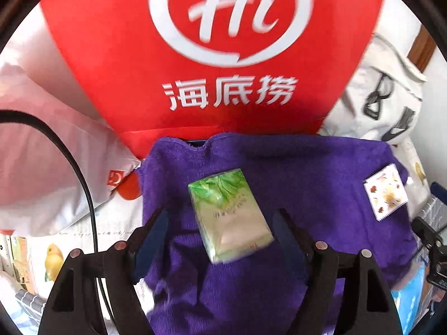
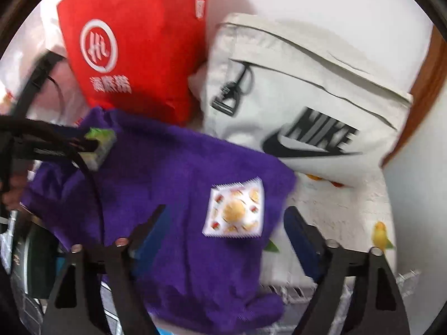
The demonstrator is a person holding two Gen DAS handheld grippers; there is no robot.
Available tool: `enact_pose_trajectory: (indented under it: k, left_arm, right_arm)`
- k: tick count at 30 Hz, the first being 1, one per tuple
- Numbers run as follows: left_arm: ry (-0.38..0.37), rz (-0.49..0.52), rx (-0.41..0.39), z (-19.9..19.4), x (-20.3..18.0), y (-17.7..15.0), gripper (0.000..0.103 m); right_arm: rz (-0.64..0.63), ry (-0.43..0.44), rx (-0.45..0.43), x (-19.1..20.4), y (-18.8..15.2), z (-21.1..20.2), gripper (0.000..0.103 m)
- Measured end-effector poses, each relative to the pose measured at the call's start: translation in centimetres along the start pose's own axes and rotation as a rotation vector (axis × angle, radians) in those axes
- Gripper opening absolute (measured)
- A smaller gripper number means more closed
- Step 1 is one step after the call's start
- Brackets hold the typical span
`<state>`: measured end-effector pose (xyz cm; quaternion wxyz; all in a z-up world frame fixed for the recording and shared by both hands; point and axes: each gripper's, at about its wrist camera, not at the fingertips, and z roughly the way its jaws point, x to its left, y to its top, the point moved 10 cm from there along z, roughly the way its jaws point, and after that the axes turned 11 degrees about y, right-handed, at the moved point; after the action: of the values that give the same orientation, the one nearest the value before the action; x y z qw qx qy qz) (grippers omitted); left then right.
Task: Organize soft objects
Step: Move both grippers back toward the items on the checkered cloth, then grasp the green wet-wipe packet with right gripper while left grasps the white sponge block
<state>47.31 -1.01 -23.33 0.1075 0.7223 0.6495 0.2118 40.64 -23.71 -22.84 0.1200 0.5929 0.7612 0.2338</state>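
A purple towel [image 1: 293, 173] lies spread over the surface; it also shows in the right wrist view [image 2: 173, 173]. A green tissue pack [image 1: 230, 215] lies on it between the fingers of my open left gripper [image 1: 223, 217], untouched by them. In the right wrist view the left gripper [image 2: 83, 145] is at the left, around the same pack [image 2: 102, 146]. A small white sachet with a food print [image 2: 236, 209] lies on the towel between the tips of my open right gripper [image 2: 226, 217]; it also shows in the left wrist view [image 1: 385, 192].
A red paper bag with a white logo [image 1: 223, 55] stands behind the towel, also seen in the right wrist view [image 2: 139, 47]. A white Nike fabric bag [image 2: 307, 106] leans at the right. A white cloth with bird print [image 2: 349, 217] covers the surface. A black cable [image 1: 83, 173] runs at the left.
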Motion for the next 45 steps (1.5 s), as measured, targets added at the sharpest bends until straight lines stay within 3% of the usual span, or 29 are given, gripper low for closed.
enact_pose_trajectory:
  k: [4, 7, 12, 16, 19, 26, 33, 39, 45]
  left_arm:
    - [-0.059, 0.006, -0.071, -3.6, 0.1, -0.8, 0.076]
    - [-0.029, -0.002, -0.126, -6.6, 0.9, -2.2, 0.076]
    - [-0.021, -0.072, -0.081, -10.0, 3.6, -7.2, 0.076]
    - [-0.024, -0.103, -0.093, -13.1, 4.8, -11.4, 0.076]
    - [-0.041, -0.119, -0.108, -14.1, 4.5, -14.5, 0.076]
    - [-0.131, -0.22, -0.103, -17.0, 3.4, -21.6, 0.076]
    - [-0.136, -0.275, -0.09, -18.4, 3.0, -26.4, 0.077]
    - [-0.129, -0.255, -0.087, -18.9, 2.2, -28.3, 0.077]
    - [-0.13, -0.24, -0.053, -18.2, 1.6, -29.0, 0.077]
  right_arm:
    - [0.034, 0.022, 0.007, 0.2, -0.8, -1.2, 0.086]
    - [0.072, 0.108, -0.033, 0.8, -1.5, -2.8, 0.086]
    - [0.159, 0.193, -0.122, 1.7, -3.1, -6.3, 0.086]
    - [0.148, 0.156, -0.126, 2.5, -5.4, -8.7, 0.086]
    - [0.153, 0.141, -0.093, 3.3, -8.1, -10.3, 0.085]
    - [0.103, 0.188, -0.124, 7.0, -15.9, -15.3, 0.085]
    - [0.03, 0.266, -0.041, 10.5, -22.4, -13.4, 0.085]
    - [0.011, 0.331, 0.022, 11.9, -24.5, -9.7, 0.085]
    - [-0.037, 0.392, 0.022, 13.3, -24.3, -7.8, 0.085]
